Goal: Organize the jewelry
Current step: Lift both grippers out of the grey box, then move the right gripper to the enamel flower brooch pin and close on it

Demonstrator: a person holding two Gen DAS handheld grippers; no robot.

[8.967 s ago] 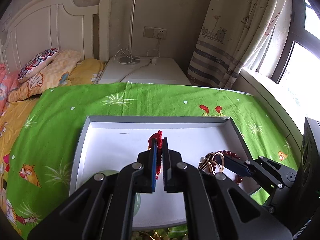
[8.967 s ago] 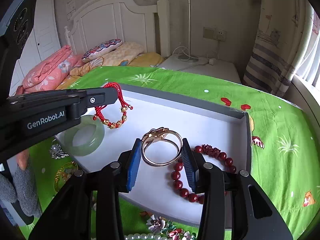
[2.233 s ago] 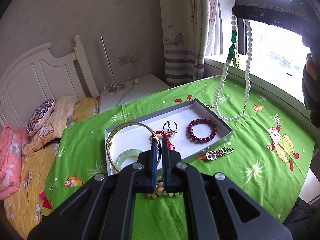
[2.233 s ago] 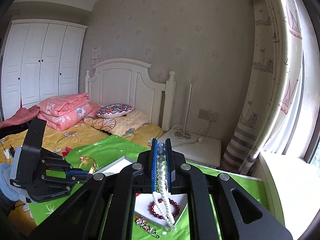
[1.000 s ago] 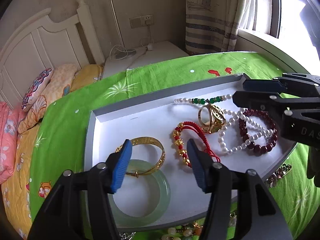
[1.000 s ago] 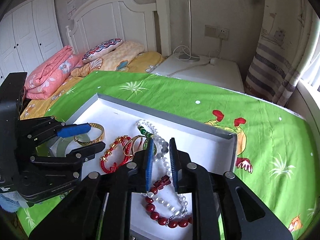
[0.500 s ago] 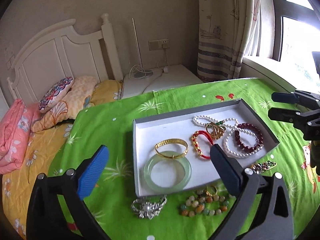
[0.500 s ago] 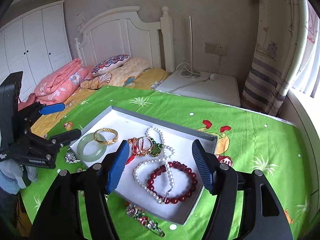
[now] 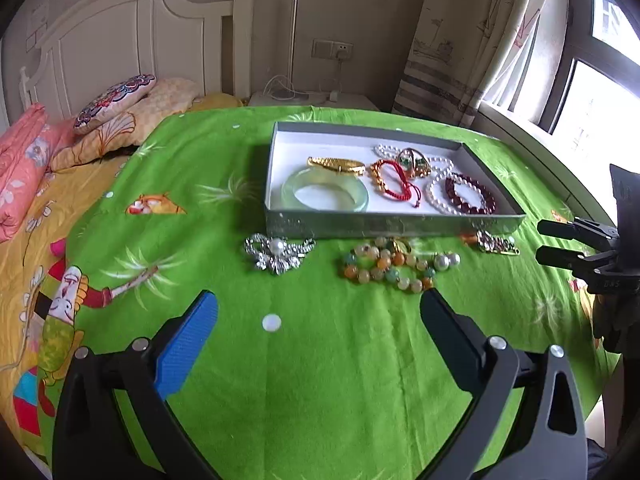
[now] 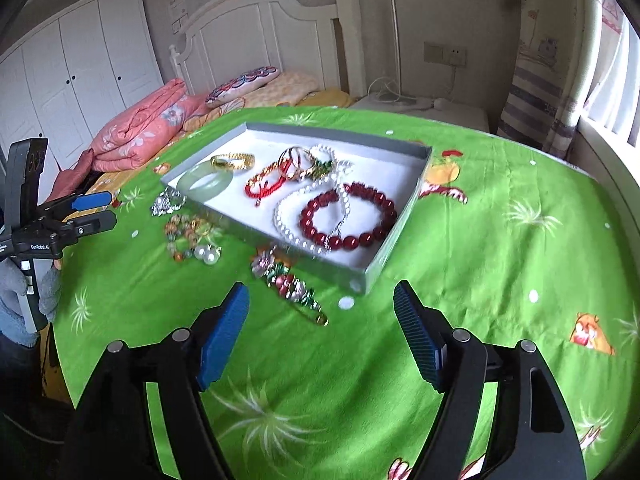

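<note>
Green cloth (image 9: 320,360) blurs the brooch (image 10: 290,282), perhaps floral; left tool (image 9: 318,322) gapes empty, right tool (image 10: 320,322) opening, empty.

Two fisheye wrist cameras look down at a slant over a green cloth (image 9: 320,360). The left wrist view faces the long front wall of the grey tray (image 9: 392,224), set above centre frame, with a white headboard (image 9: 132,36) upper left and a window upper right. The right wrist view meets the same tray (image 10: 376,272) corner-on at centre frame, from somewhat nearer. Each camera catches the other's gripper at a frame edge; both share tray, cloth and headboard (image 10: 260,24).
</note>
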